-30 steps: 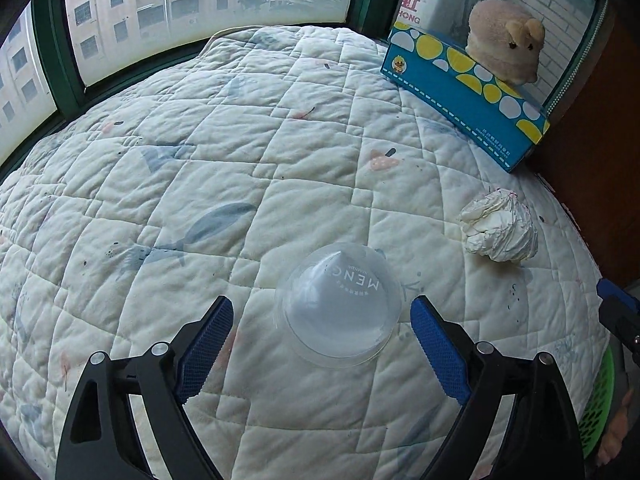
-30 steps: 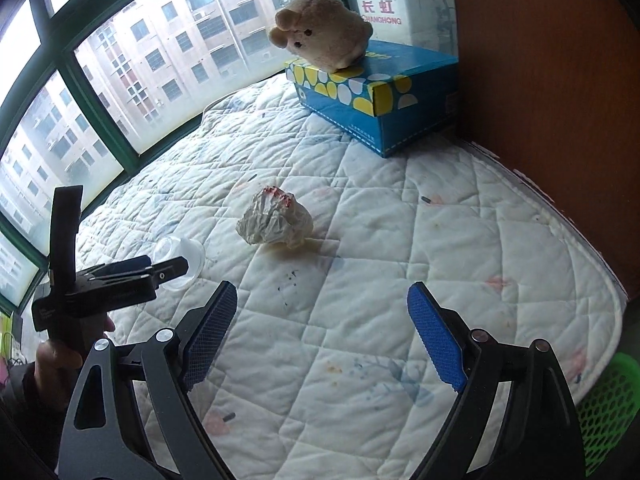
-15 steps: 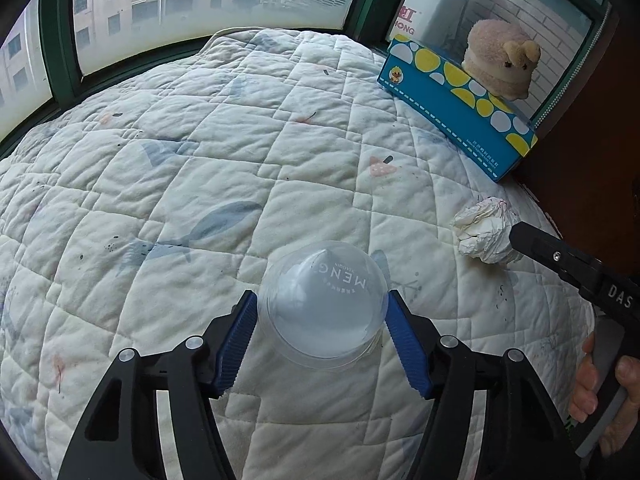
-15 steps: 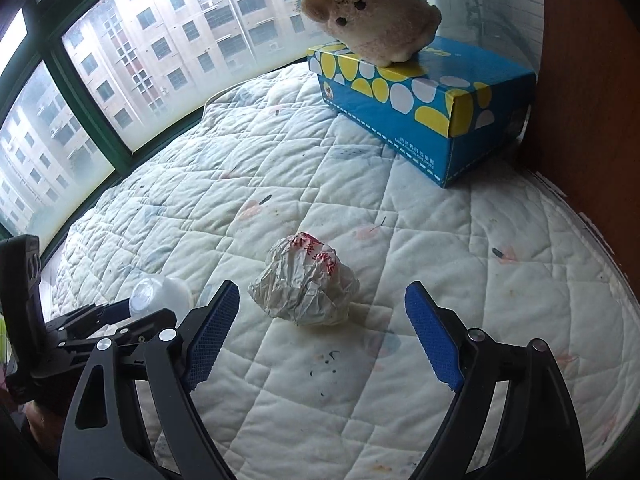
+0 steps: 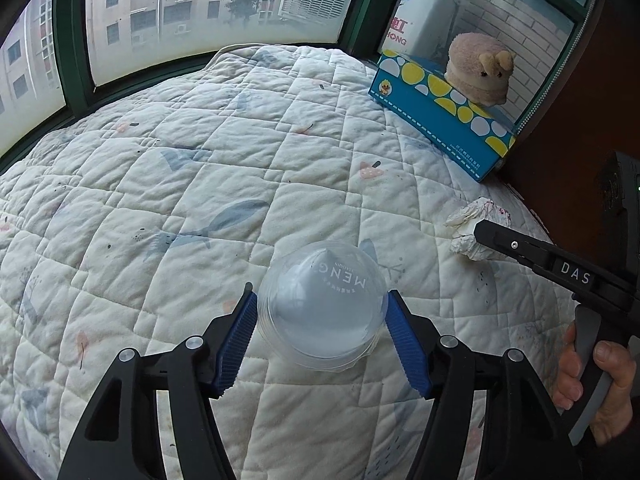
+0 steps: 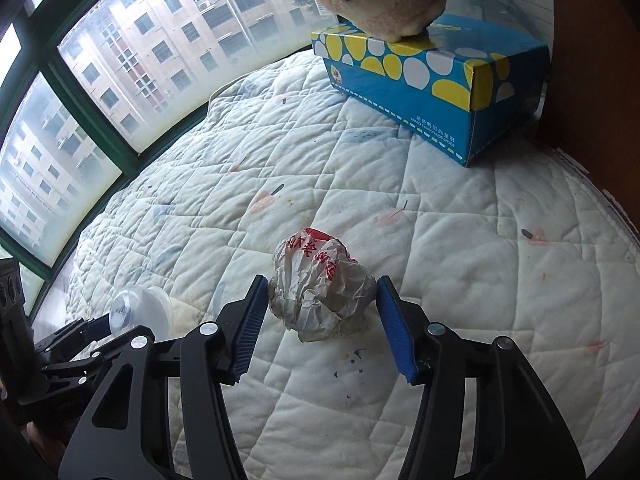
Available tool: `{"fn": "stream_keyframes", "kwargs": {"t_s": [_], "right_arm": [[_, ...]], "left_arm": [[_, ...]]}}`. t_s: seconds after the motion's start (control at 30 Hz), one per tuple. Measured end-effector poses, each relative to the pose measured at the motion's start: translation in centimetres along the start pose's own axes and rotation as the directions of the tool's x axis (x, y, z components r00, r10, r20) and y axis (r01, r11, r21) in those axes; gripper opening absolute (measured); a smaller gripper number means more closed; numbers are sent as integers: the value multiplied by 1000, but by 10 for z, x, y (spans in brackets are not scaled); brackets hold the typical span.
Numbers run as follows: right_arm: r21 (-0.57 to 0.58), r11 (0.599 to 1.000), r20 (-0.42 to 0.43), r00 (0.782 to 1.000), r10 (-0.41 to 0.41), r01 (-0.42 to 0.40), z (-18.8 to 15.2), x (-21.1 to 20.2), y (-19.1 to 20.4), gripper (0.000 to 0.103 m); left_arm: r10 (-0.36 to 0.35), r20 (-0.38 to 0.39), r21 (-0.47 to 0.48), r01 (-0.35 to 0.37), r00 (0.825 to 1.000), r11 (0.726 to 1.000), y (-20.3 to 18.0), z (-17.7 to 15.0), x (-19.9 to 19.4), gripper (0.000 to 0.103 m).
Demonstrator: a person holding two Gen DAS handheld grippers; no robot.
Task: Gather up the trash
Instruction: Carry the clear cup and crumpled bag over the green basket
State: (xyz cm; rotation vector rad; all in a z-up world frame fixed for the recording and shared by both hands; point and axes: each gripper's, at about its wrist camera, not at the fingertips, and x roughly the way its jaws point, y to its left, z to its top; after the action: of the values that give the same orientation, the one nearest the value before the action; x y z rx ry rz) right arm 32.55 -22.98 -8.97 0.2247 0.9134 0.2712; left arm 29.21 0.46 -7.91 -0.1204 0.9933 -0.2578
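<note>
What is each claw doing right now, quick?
Left claw: shut on the clear plastic cup.
Right claw: just been closing, now shut on the crumpled wrapper.

"MENG" on clear plastic cup [image 5: 322, 312], "DAS" on right gripper [image 5: 484, 236] (white letters), "HONG" on sign [image 5: 396, 36]

Soft, even daylight comes through the windows [image 5: 192, 20] along the far edge of the bed [image 5: 200, 184], pale and hazy, and the buildings outside look washed out. The white quilt is bright without glare. Shadows are faint: a dim patch lies under the crumpled paper [image 6: 324, 292], and the clear plastic cup [image 5: 322, 312] shows mild highlights. Both views are sharp at the centre. Fisheye distortion bulges the bed into a dome and bends the window frames, and the corners darken to black.
</note>
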Motion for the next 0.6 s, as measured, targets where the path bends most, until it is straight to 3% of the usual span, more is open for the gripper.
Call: {"fn": "stream_keyframes", "kwargs": {"t_s": [0.6], "right_arm": [[5,999,105,993,-48,48,-87,-127,-18,54]], "left_arm": [[-72,33,115,68,997,991,-85,-46,-64,63]]}}
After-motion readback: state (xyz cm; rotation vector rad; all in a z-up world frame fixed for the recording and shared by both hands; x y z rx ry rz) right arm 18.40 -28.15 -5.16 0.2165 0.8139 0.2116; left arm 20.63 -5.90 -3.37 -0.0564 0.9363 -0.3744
